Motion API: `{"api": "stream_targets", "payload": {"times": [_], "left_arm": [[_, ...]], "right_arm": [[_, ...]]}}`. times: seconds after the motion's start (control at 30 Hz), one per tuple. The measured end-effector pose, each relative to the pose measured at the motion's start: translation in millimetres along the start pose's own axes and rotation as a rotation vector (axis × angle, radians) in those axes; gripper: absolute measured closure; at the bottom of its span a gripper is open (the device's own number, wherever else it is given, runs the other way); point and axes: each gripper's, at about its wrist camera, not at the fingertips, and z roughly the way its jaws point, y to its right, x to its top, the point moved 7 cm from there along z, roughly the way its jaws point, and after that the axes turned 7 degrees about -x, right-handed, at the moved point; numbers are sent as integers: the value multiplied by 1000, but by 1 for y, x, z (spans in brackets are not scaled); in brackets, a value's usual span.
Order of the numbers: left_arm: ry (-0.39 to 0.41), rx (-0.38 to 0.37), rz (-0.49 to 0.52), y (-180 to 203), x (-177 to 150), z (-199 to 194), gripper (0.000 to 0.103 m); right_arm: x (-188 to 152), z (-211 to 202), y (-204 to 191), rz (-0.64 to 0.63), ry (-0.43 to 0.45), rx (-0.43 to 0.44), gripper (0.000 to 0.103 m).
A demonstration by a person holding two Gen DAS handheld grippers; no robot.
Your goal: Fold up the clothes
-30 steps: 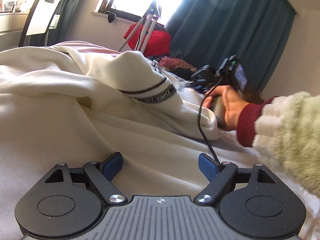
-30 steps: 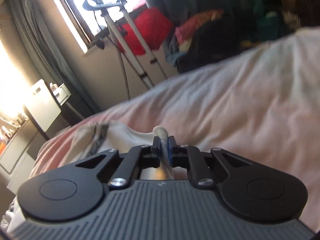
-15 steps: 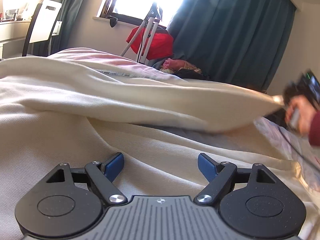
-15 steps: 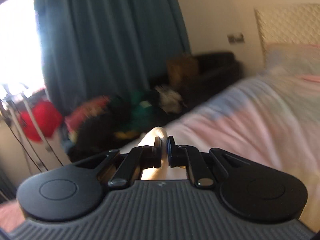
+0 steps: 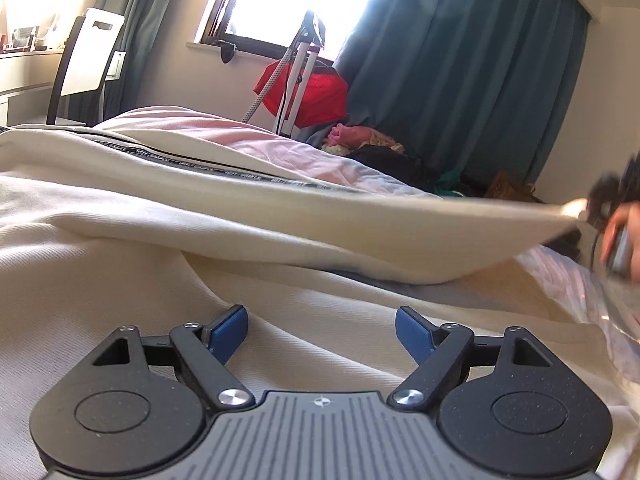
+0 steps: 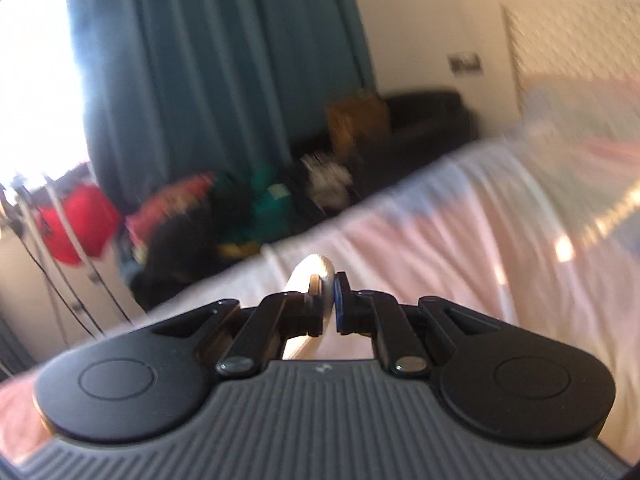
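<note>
Pinched tight, the right gripper (image 6: 329,304) holds a thick cream edge of the garment (image 5: 280,216), which bulges up between its pads at the lower middle of the right wrist view. From the left wrist view that same gripper shows only as a blurred dark shape at the right edge, beside the person's hand (image 5: 618,240).

Spread wide and empty, the left gripper (image 5: 320,332) sits low at the bottom of its frame, its blue pads (image 5: 228,330) over flat cream cloth with nothing between them; whether they rest on it I cannot tell.

The garment covers the bed (image 6: 460,232). Its lifted part runs as a long taut band from the upper left of the left wrist view, where a dark printed stripe (image 5: 224,168) crosses it, to the right edge where it is gripped. So its long axis lies across the frame, left to right, above and beyond the left jaws.

The fold likely turns on that band: the right hand carries the free end, while the left is nearer the flat layer and could pin it or take a second edge just ahead.
</note>
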Motion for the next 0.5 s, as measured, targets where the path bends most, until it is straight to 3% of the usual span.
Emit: {"api": "stream_targets", "payload": {"times": [0.1,0.2,0.37,0.5], "left_arm": [[28,1,6,-1,6,-6,20],[31,3,0,-2,9,-7,20],[18,2,7,-2,8,-9,20],[6,3,33,1,7,-9,20]], "right_arm": [[24,-13,-4,7,58,32,95],[10,-9,22,0,44,-8,95],[-79,3,103,-22,-91,-122,94],[-145,4,147,-25,-181,-153,94]]}}
